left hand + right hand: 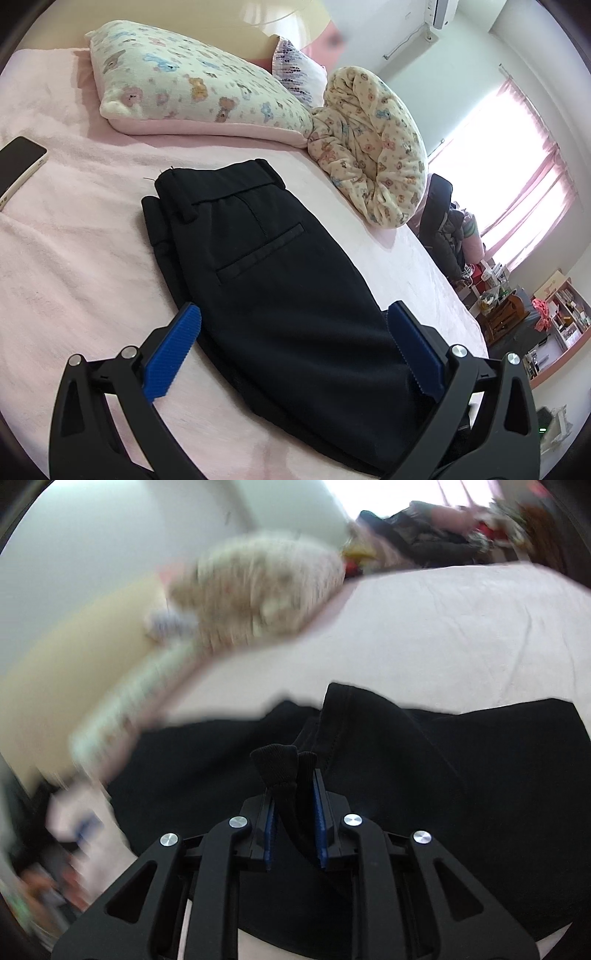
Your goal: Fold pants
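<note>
The black pants [280, 280] lie on the pink bed [74, 258], waistband toward the pillow [192, 92]. The left tool [293, 354] hangs spread wide over them, gripping nothing. The right tool [293, 812] pinches a bunched hem, apparently mid-fold; next, carry it toward the pillow-side waistband.

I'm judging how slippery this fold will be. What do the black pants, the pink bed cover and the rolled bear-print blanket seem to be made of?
Black pants: smooth, matte woven fabric, likely a suiting blend; crisp welt pocket and flat drape.
Pink bed cover: soft, fuzzy fleece or plush by its napped, slightly mottled surface.
Bear-print blanket: thick, fluffy fleece; it bunches in rounded, puffy folds.
</note>
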A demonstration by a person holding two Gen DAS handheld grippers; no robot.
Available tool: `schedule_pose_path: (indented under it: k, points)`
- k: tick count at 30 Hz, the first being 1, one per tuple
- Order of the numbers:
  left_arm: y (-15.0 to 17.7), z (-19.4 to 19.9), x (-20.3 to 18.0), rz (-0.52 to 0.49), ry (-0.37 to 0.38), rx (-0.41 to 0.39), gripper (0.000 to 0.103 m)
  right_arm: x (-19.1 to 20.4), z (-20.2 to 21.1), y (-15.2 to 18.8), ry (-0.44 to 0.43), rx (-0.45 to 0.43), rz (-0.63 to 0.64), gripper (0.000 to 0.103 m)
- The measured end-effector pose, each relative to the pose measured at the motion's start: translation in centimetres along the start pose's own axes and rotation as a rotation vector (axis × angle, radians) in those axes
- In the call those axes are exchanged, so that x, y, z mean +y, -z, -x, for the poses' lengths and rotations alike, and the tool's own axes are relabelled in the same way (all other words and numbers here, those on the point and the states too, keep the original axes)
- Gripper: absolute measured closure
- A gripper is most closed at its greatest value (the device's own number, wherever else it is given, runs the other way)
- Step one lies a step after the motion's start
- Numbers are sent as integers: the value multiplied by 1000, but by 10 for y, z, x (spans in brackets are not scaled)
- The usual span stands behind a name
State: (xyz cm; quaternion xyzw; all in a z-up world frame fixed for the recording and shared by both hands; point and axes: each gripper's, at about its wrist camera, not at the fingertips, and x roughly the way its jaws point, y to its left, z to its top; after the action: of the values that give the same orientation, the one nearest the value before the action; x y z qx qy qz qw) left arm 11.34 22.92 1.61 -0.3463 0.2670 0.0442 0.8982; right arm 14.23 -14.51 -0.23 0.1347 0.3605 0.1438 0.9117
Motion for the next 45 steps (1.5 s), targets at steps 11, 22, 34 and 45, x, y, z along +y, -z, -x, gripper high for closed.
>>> schedule_pose_path:
  k: [11,22,34,45]
  points:
    - [0,-1,4,34,4,9,2,37,44,18,-60,-26,290,61]
    - [-1,2,9,46,-5,12,2,22,-1,18,67,85,345,68]
    - [-2,1,18,85,-5,30,2,5,13,5,-39,11,141,92]
    - [-1,-1,16,83,-9,31,2,23,-12,41,-46,132,210,91]
